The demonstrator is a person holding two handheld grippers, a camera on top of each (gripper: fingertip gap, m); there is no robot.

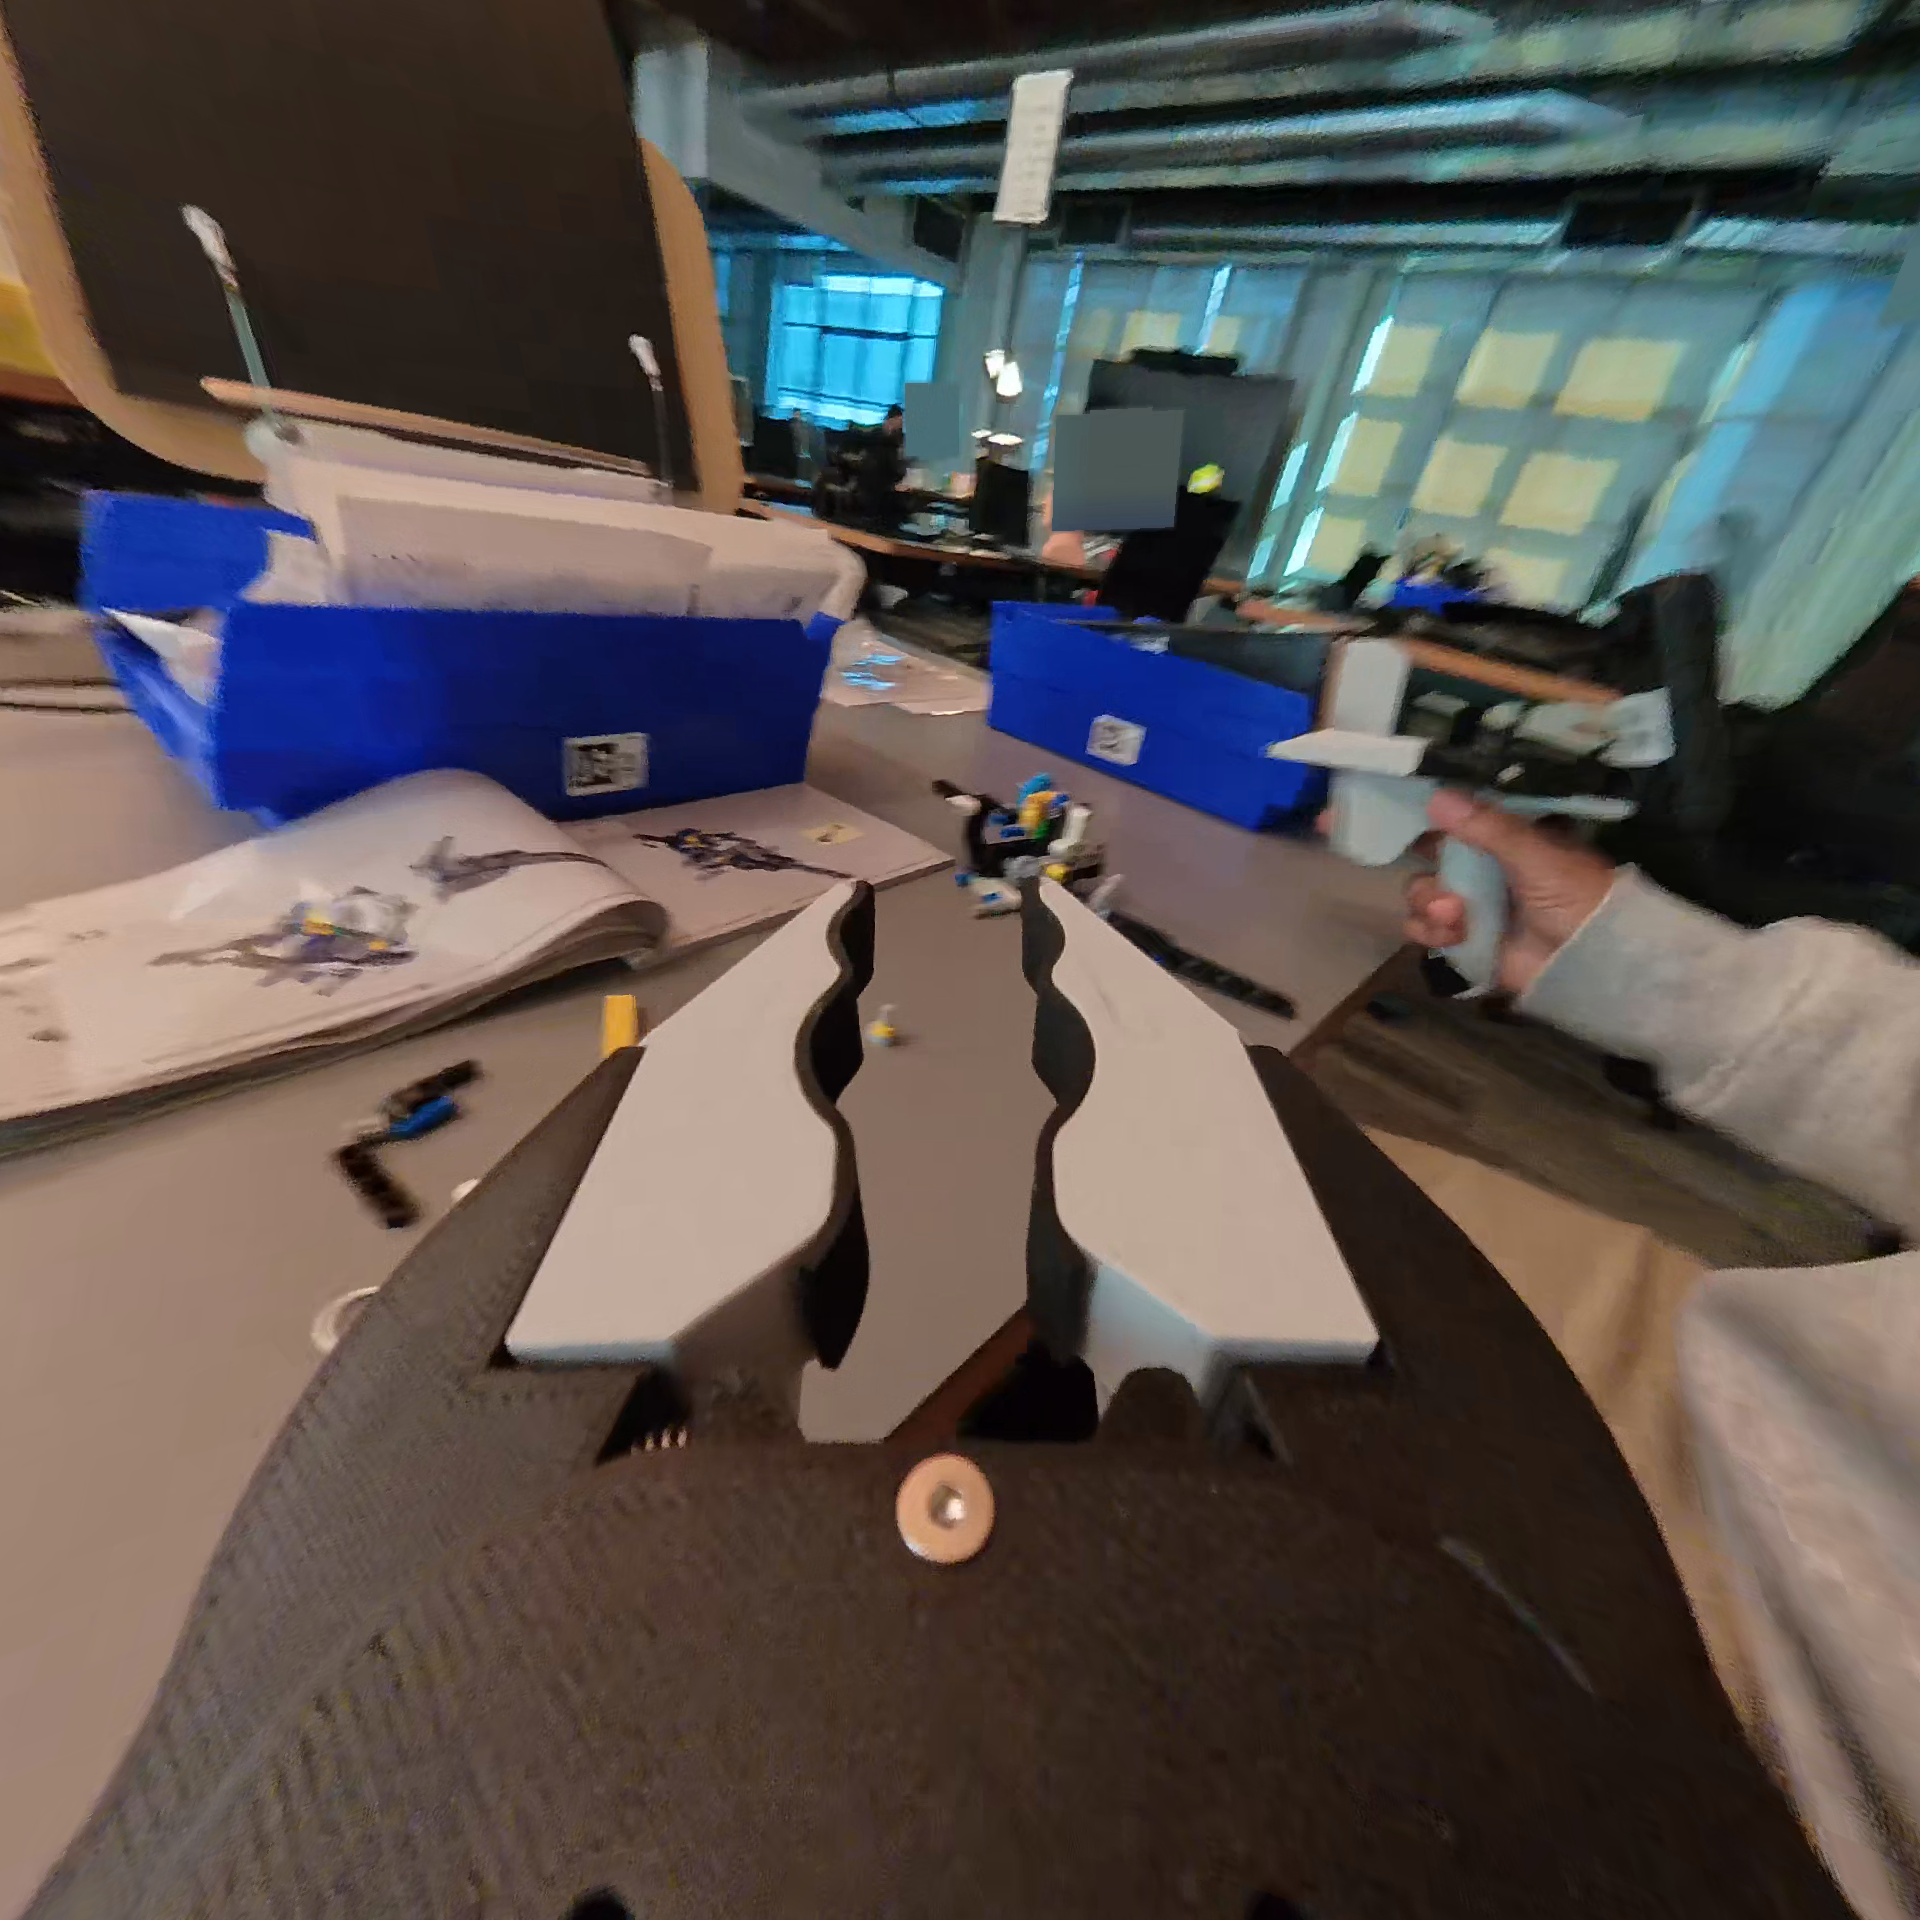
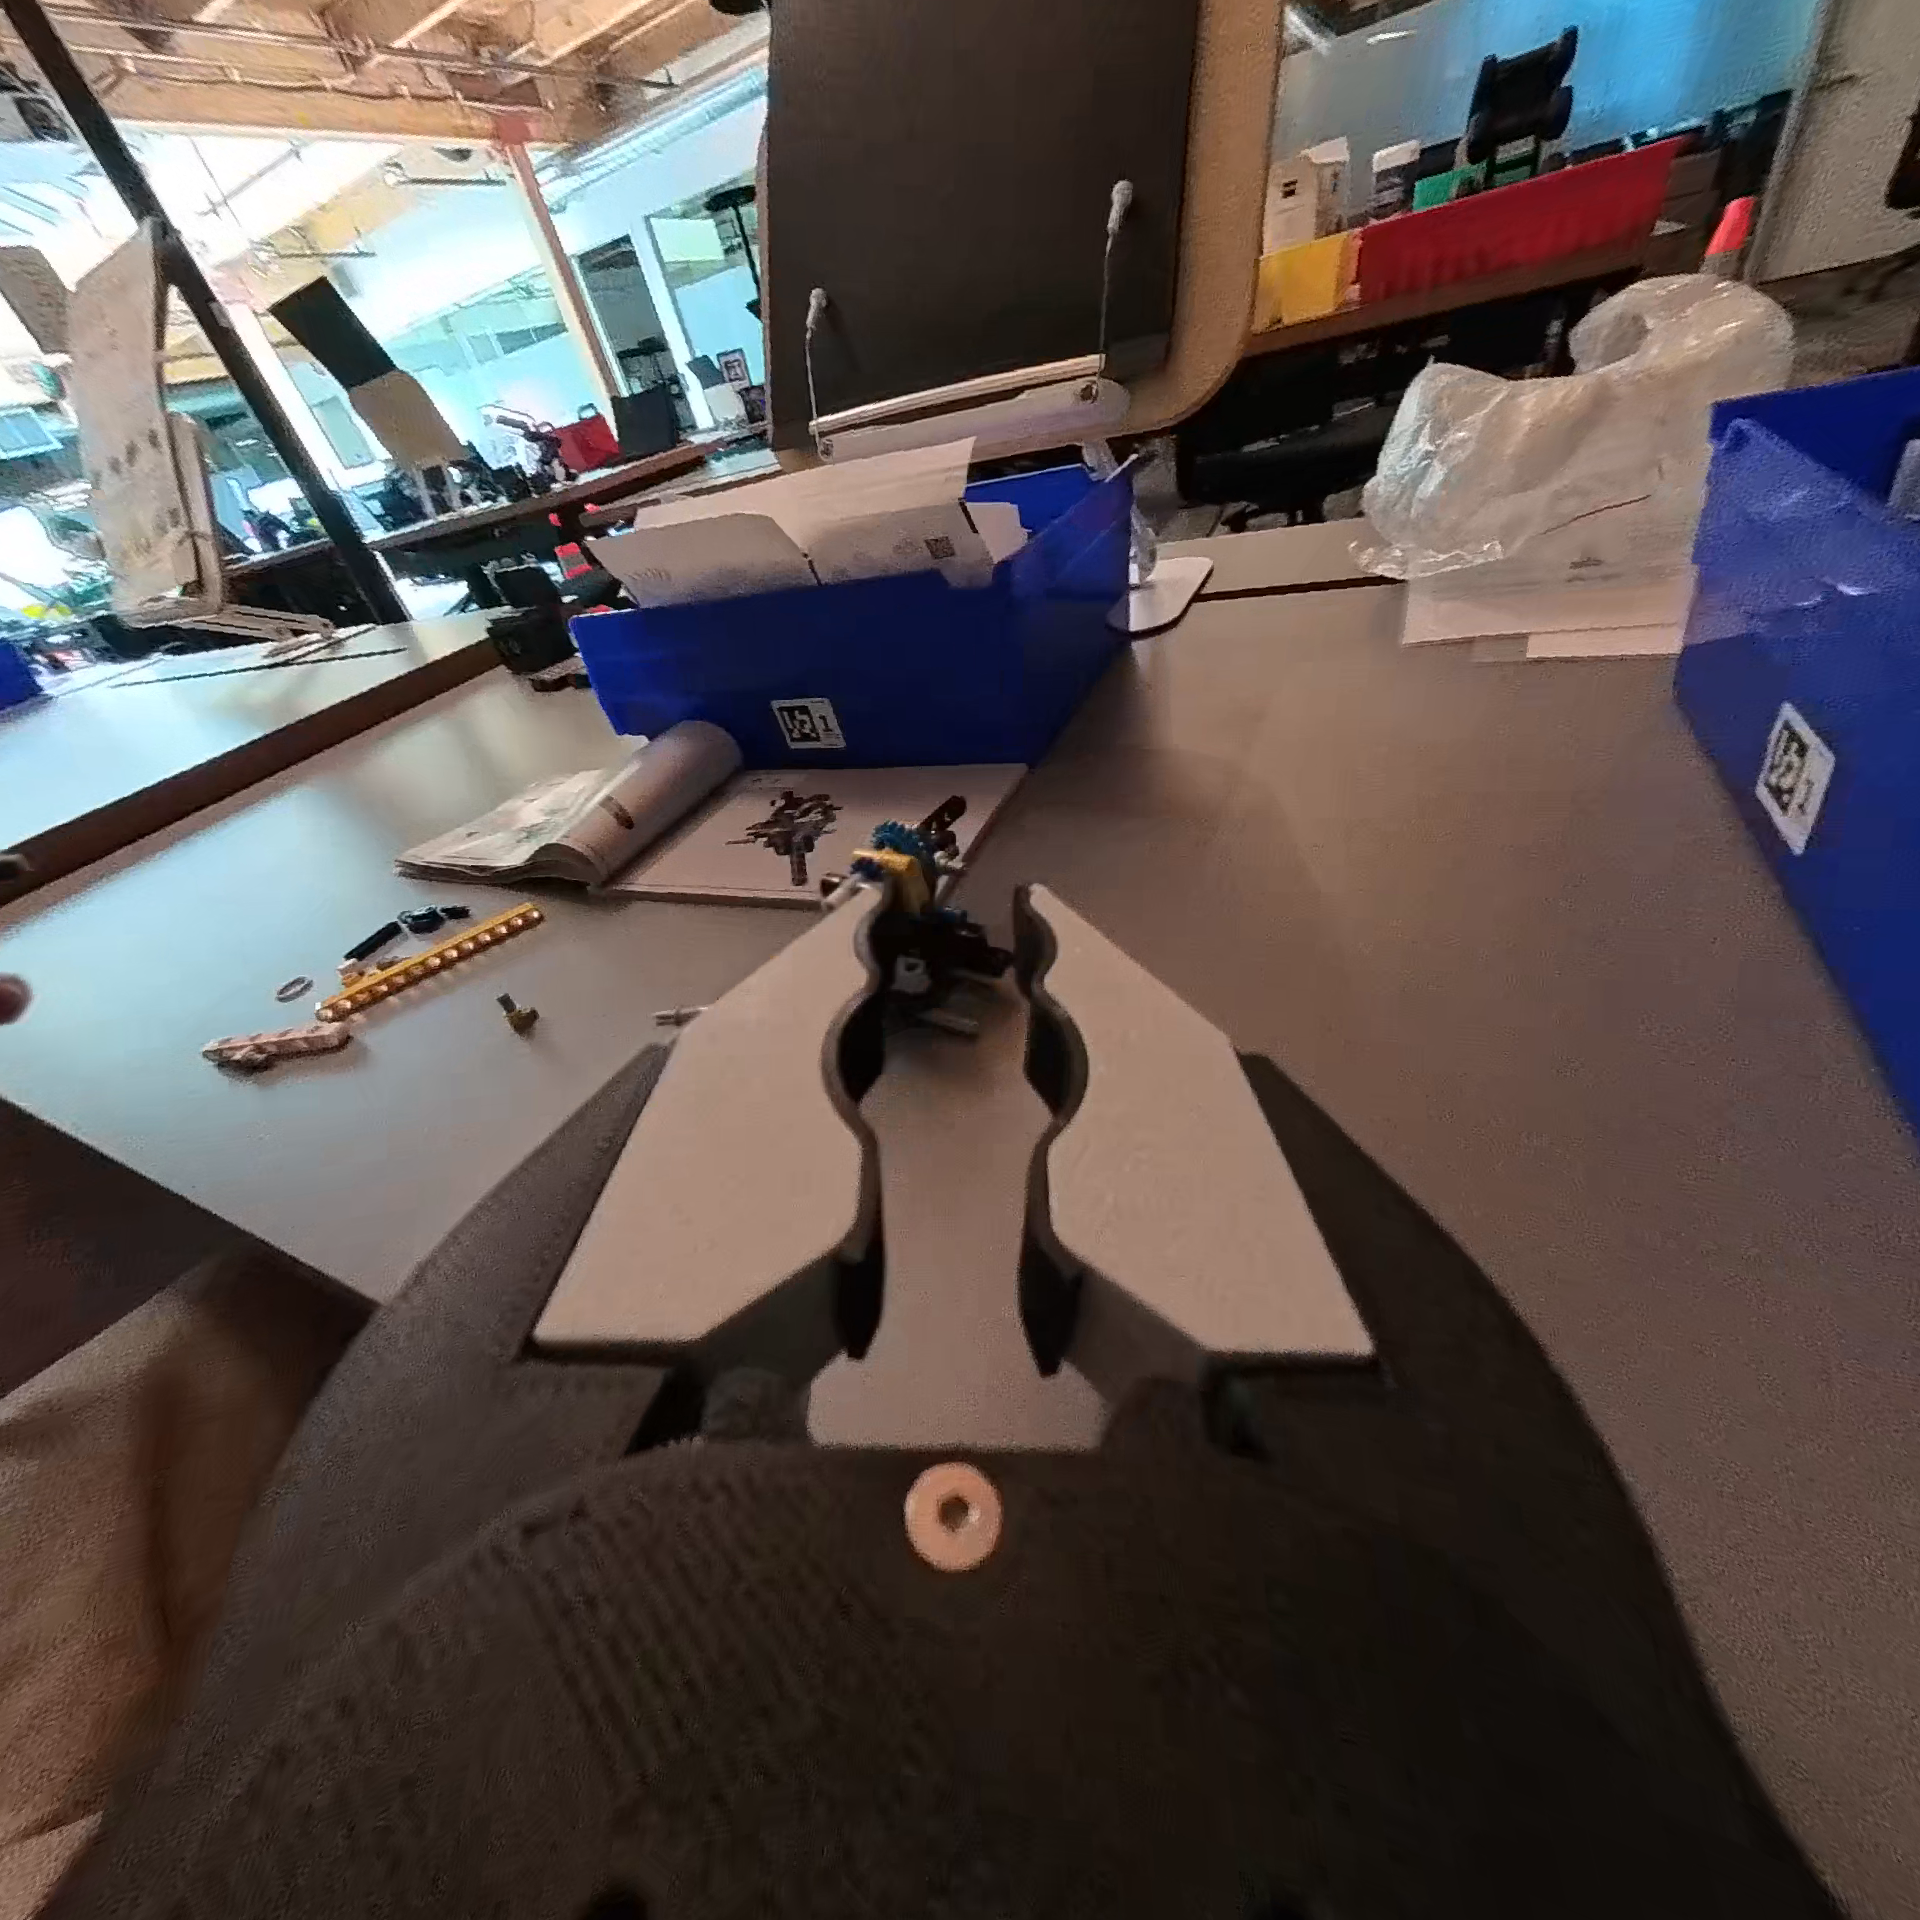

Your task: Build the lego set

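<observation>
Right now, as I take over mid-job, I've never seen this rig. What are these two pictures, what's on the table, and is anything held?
Each picture comes from a camera on a hand-held two-finger tool, looking along its fingers. In the left wrist view, the left tool is open and empty; farther right, a hand holds the other tool. In the right wrist view, the right tool is open, with the half-built lego model between its tips, not gripped. On the grey table lie an open instruction booklet, a yellow beam, small loose pieces, and blue bins.
</observation>
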